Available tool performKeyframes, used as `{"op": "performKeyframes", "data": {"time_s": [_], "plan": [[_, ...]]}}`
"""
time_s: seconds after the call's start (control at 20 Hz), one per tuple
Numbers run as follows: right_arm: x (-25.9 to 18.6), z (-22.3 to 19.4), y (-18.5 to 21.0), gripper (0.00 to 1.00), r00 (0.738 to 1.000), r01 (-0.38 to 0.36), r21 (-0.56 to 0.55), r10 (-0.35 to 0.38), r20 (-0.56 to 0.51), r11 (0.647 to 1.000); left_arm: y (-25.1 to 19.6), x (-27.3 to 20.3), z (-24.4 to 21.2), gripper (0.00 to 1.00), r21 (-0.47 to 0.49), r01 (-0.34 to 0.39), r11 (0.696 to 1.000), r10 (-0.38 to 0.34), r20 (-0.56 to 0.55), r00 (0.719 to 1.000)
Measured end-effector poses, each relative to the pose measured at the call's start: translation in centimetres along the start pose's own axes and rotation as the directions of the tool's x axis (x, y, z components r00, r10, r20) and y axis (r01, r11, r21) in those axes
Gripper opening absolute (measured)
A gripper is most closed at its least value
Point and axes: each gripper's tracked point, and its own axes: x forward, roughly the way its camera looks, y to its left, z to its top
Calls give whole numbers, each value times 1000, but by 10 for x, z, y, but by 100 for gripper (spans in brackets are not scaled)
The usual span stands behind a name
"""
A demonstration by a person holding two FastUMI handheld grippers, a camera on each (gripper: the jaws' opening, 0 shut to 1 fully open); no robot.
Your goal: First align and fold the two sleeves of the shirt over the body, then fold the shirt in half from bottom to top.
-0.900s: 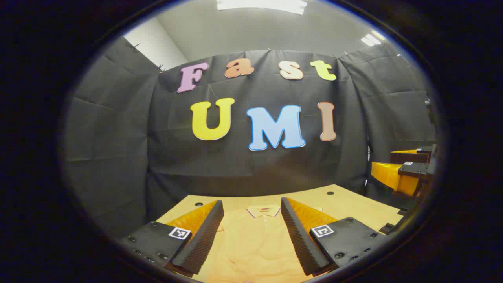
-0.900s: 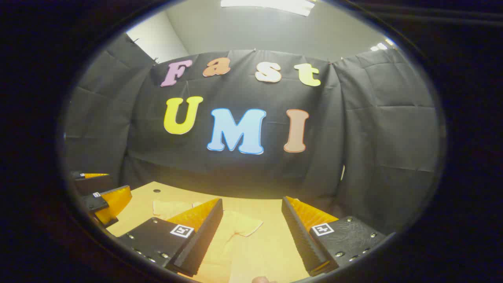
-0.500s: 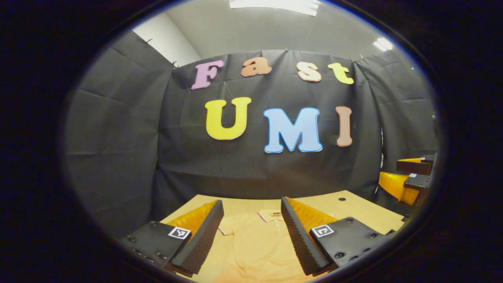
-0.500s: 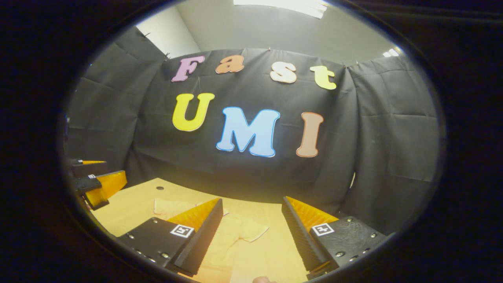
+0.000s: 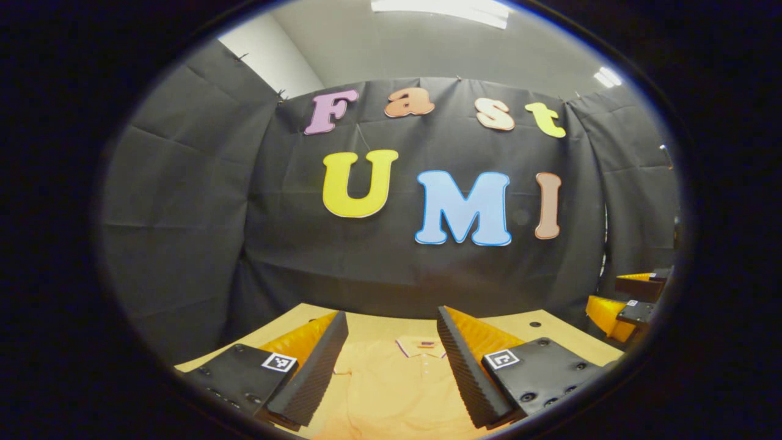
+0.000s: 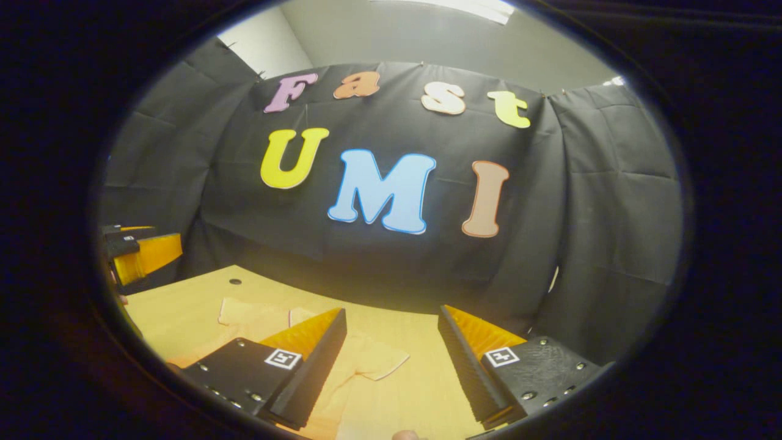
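Both the left hand-held gripper (image 5: 391,366) and the right hand-held gripper (image 6: 391,366) hang wide apart, holding nothing, above the shirt (image 5: 397,391) on the table (image 6: 183,305).

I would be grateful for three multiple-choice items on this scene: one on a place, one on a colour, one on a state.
1. Where does the shirt lie?
A. flat on the table
B. hanging on the booth wall
C. on the floor

2. What colour is the shirt?
A. blue
B. pale orange
C. white

3. How does the right gripper stand?
A. shut on a sleeve
B. shut on nothing
C. open above the sleeve

Answers:
1 A, the shirt is spread on the tabletop with its collar toward the wall.
2 B, its cloth is pale orange in both views.
3 C, a wide gap shows between its fingers, holding nothing.
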Motion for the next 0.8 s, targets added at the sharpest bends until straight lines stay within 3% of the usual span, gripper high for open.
{"op": "performKeyframes", "data": {"time_s": [0.3, 0.8], "plan": [[45, -24, 4, 94, 995, 40, 73, -33, -90, 997, 0, 6, -5, 94, 15, 56, 998, -55, -41, 998], [128, -107, -6, 94, 951, 84, 102, -50, -304, 991, 18, 4, -16, 95, 38, 6, 999, -2, -96, 995]]}}
